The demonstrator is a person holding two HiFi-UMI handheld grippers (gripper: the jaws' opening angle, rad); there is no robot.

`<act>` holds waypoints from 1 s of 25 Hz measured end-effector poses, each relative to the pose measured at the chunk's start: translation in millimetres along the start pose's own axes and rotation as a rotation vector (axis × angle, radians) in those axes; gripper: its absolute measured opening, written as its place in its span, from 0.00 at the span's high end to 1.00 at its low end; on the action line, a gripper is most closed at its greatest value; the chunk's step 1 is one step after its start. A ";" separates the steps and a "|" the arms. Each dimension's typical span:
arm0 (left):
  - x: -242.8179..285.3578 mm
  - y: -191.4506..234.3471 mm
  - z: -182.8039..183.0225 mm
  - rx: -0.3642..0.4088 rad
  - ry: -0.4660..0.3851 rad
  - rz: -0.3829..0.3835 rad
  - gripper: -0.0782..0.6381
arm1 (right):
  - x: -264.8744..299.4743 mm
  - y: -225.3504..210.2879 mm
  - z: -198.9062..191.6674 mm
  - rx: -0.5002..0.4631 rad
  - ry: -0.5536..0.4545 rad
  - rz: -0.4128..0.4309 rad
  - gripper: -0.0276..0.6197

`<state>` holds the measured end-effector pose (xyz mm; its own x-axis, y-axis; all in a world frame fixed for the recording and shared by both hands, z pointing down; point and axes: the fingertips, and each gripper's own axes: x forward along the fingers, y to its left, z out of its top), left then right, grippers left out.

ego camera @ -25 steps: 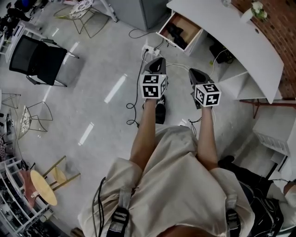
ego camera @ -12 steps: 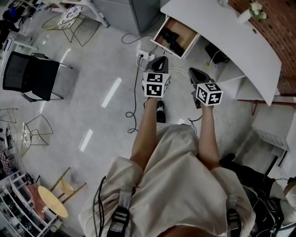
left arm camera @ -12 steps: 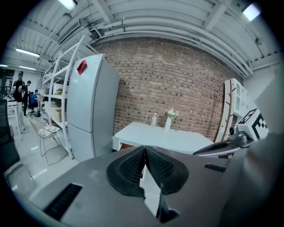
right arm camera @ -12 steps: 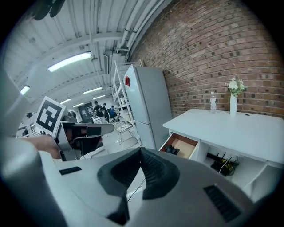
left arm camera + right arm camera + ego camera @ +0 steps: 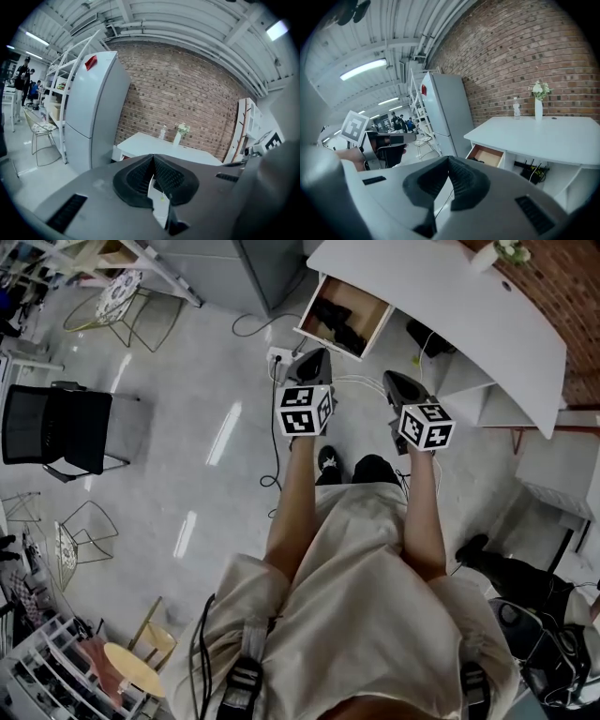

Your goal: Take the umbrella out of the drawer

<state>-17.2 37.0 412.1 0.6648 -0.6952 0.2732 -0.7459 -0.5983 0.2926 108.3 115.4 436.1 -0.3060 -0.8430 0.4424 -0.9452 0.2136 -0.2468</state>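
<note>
The fingers of the left gripper (image 5: 312, 362) and right gripper (image 5: 398, 388) are pressed together, empty. The umbrella (image 5: 334, 321) is seen in the open drawer (image 5: 364, 306).

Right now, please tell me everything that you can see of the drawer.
The drawer is a shallow box, white outside and pale wood-coloured inside. It stands pulled out and open from just under the top of the white desk. A dark thing lies in it. I cannot tell what that is. The rest of its floor shows as bare wood. The right gripper view shows it the same way.
</note>
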 end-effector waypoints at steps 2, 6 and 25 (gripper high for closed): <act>0.2 12.0 3.3 -0.030 -0.014 0.028 0.88 | -1.1 -4.7 -1.3 0.010 0.002 -0.010 0.85; 1.4 30.1 1.5 -0.044 -0.004 0.076 0.88 | -2.5 -16.3 -0.1 0.018 0.005 -0.029 0.85; 70.6 90.9 22.0 0.018 0.026 0.081 0.88 | 113.6 -34.1 42.8 -0.012 0.033 0.091 0.85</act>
<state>-39.0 -75.2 437.8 0.6026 -0.7314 0.3194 -0.7980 -0.5475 0.2517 110.6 -8.7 457.9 -0.3939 -0.8031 0.4470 -0.9146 0.2943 -0.2772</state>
